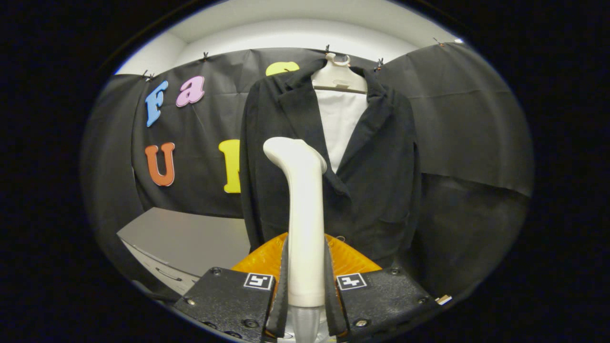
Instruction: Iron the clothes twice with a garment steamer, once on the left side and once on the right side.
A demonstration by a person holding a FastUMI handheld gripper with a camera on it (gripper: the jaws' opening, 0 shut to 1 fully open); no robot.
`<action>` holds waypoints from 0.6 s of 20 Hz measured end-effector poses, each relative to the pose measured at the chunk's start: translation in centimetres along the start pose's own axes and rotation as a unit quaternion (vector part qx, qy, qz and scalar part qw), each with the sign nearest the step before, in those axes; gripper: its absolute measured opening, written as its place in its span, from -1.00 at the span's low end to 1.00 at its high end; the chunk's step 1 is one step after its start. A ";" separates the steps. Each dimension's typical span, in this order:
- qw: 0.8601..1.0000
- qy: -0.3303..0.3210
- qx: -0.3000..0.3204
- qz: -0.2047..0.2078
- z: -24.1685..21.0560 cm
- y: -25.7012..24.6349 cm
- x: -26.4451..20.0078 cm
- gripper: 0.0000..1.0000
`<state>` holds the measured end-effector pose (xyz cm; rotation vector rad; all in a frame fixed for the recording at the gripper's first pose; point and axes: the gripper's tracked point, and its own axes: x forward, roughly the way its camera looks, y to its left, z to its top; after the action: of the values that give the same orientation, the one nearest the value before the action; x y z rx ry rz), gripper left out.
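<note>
Grey cabinet (190, 238): low, left of my claw, drawer handle showing.
Steamer (305, 214): white, upright, its head bent left against the jacket's left front.
My claw (305, 286): both fingers pressed on the steamer's handle.
Jacket (381, 181): black, on a white hanger (339, 76), just beyond the steamer.

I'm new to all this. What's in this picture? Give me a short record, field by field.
tool: white plastic garment steamer, upright
gripper: fingers shut on the steamer's handle
garment: black jacket on a white hanger, just beyond the steamer head
inside jacket: white lining panel
beside: grey cabinet, left of jacket
contact: cannot tell if the steamer head touches the cloth
</note>
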<state>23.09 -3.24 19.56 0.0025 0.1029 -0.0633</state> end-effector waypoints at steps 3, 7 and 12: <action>1.000 0.018 0.002 -0.002 -1.8 -0.1 0.2 -0.30; 0.999 0.050 0.008 -0.001 -5.0 -0.2 0.8 -0.30; 0.996 0.083 0.018 0.000 -8.1 -1.3 1.0 -0.29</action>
<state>23.22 -4.58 11.42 0.0430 0.2679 -0.0656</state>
